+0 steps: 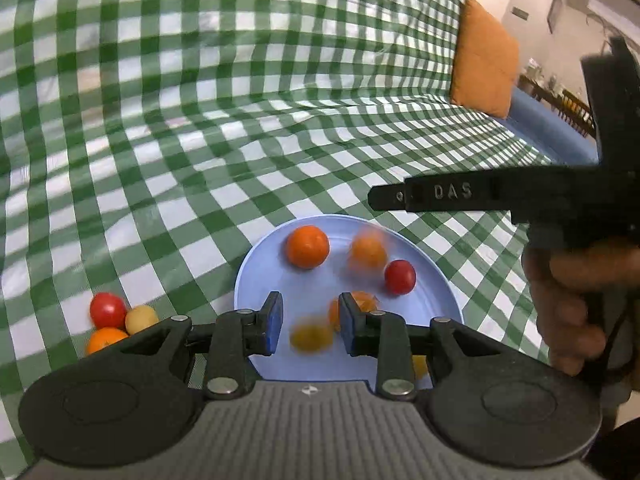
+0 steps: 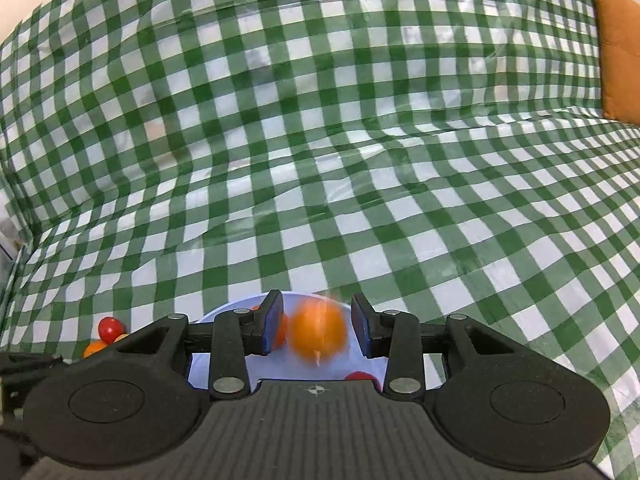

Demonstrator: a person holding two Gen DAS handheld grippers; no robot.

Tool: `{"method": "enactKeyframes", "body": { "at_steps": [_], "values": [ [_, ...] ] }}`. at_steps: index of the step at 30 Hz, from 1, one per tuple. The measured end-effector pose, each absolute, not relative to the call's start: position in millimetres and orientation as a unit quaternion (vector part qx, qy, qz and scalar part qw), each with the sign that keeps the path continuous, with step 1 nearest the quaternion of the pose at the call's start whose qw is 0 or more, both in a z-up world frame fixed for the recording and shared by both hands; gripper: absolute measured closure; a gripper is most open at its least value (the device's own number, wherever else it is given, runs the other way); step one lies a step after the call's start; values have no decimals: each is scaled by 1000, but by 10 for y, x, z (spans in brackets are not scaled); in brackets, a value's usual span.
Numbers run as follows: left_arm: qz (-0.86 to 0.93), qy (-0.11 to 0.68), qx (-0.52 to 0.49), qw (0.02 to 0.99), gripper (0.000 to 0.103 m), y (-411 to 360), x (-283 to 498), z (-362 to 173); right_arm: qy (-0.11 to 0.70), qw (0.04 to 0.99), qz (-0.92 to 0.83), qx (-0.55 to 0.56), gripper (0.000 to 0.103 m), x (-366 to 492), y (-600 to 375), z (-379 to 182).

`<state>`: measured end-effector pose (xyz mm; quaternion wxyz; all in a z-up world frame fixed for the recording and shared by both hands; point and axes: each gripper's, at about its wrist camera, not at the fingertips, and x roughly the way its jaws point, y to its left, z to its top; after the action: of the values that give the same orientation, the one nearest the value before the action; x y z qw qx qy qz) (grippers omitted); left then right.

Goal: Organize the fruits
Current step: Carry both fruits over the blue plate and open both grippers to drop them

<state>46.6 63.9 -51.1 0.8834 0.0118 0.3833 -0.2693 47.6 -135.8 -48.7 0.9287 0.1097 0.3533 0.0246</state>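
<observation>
A light blue plate [image 1: 436,276] lies on the green checked cloth and holds several small fruits: an orange one [image 1: 307,247], a red one [image 1: 400,277], and blurred orange [image 1: 368,252] and yellow [image 1: 311,337] ones. My left gripper [image 1: 308,326] is open above the plate's near side, with the yellow fruit blurred between its fingers. My right gripper [image 2: 318,328] is open over the plate [image 2: 224,312]; a blurred orange fruit [image 2: 318,334] shows between its fingers, apart from both pads. The right gripper also shows from the side in the left wrist view [image 1: 384,198].
Three loose fruits, red [image 1: 107,310], yellow [image 1: 141,319] and orange [image 1: 105,340], lie on the cloth left of the plate; the red one also shows in the right wrist view [image 2: 110,328]. An orange cushion [image 1: 484,58] stands at the far right.
</observation>
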Motion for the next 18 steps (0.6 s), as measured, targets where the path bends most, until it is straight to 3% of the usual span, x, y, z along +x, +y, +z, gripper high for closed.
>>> {"method": "enactKeyframes", "body": {
  "at_steps": [18],
  "values": [
    [-228, 385, 11, 894, 73, 767, 519, -483, 335, 933, 6, 128, 60, 468, -1387, -438]
  ]
}}
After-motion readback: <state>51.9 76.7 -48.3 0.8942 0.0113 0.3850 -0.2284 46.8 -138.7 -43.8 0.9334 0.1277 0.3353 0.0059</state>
